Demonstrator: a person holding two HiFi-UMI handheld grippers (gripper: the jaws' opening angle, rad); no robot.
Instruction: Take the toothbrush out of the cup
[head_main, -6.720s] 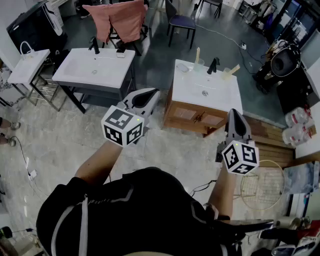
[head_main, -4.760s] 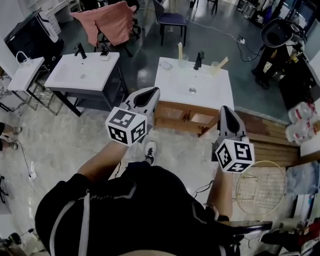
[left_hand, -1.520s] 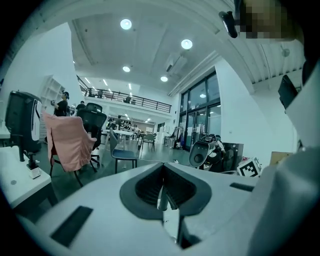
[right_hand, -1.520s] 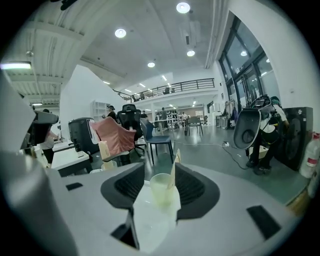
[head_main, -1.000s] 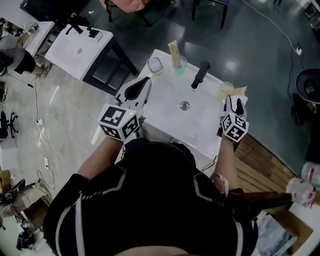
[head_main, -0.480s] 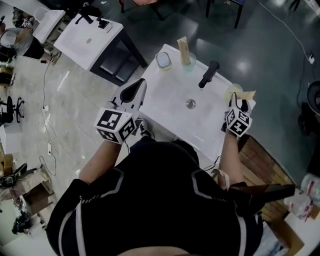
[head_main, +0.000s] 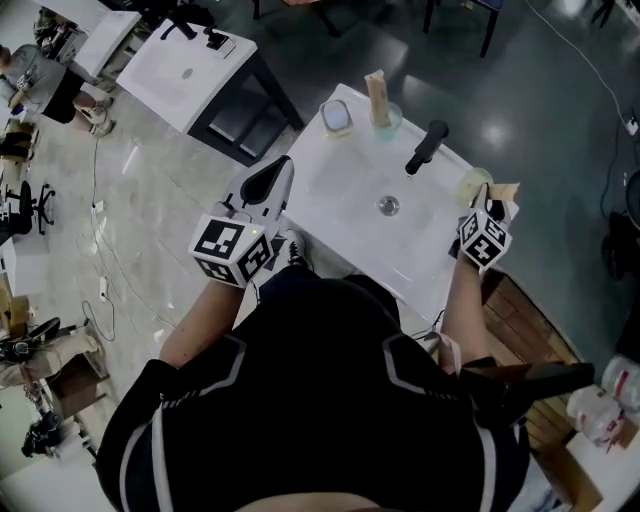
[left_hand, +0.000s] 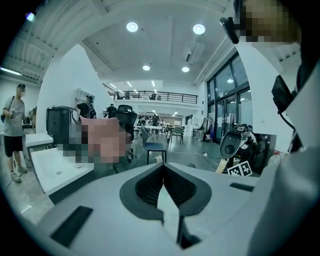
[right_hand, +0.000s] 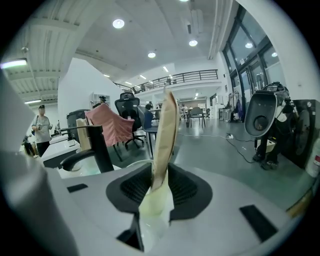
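The grasp step is under way. The right tool (head_main: 486, 208) is closing its jaws around the toothbrush (right_hand: 165, 135), which is standing upright between them, and the pads are looking pressed to its wrapped sides. The toothbrush is still sitting in the cup (head_main: 470, 186), at about two o'clock from the drain (head_main: 388, 206). The left tool (head_main: 272, 180) is hanging fully closed and empty at the surface's (head_main: 340, 190) nine o'clock edge.

Next, I judge, a straight upward lift is needed until the toothbrush is clearing the rim. The cup is standing close to the surface's three o'clock edge, so sideways tugging is risking a tip-over. Overhead is looking open. The tap (head_main: 426, 146) is standing apart at ten o'clock.
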